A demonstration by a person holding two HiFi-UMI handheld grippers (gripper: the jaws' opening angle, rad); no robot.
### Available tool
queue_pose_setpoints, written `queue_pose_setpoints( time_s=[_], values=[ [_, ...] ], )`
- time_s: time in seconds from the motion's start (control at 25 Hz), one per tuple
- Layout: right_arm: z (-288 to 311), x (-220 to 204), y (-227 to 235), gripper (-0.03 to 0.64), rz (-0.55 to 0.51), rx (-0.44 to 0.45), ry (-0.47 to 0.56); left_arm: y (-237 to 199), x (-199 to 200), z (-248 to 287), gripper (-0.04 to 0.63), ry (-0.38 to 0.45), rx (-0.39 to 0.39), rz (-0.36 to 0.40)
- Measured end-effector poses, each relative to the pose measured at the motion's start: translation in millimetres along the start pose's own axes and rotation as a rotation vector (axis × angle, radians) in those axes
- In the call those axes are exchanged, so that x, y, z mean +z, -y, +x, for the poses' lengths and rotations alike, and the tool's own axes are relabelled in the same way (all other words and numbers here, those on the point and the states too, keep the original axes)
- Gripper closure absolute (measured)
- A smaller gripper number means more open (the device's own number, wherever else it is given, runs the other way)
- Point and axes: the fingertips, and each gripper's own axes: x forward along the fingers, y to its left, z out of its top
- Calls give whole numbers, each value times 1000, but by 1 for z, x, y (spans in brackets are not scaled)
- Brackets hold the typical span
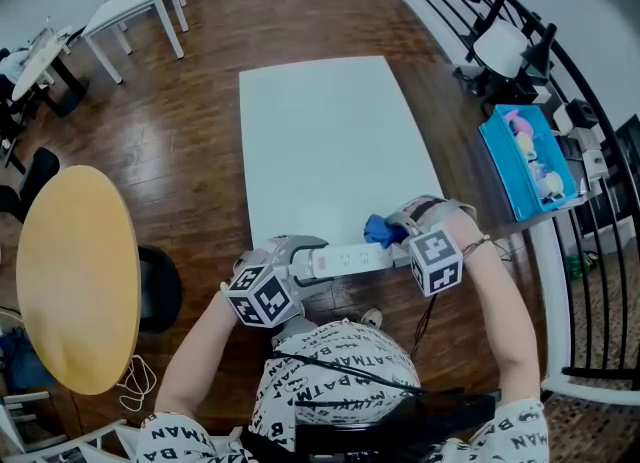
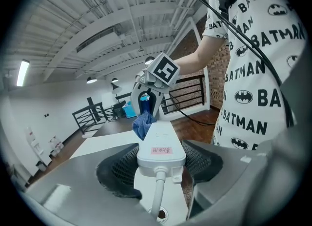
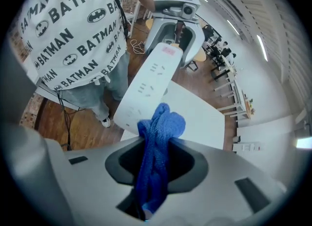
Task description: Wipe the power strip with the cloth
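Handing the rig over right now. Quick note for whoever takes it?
Left gripper: shut on the cord end of the power strip, held up by the near edge of the white table.
Right gripper: shut on the bunched blue cloth, which touches the strip's far end.
Done: both things are in grip and the cloth is on the strip. How much is already wiped cannot be told.
Left: probably wipe along the strip toward the cord end.
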Motion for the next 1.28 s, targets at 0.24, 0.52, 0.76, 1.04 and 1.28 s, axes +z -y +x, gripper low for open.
queue_pose_setpoints(
  time_s=[0.24, 0.52, 0.76, 1.04, 1.28],
  values=[
    [4, -31, -15, 497, 84, 25, -43, -6, -1, -9, 318, 16, 19, -30],
    [-7, -9, 1, 497, 83, -32, 4, -7, 1, -8, 318, 11, 13, -19],
    [-11, 16, 21, 497, 22, -57, 37, -7, 3, 2, 318, 14, -8, -16],
    [-21, 70, 41, 497, -26, -82, 138, -2, 5, 6, 318, 17, -21, -5],
    [-18, 83, 51, 497, -22, -101, 181, -5, 2, 7, 318, 18, -18, -18]
  ],
)
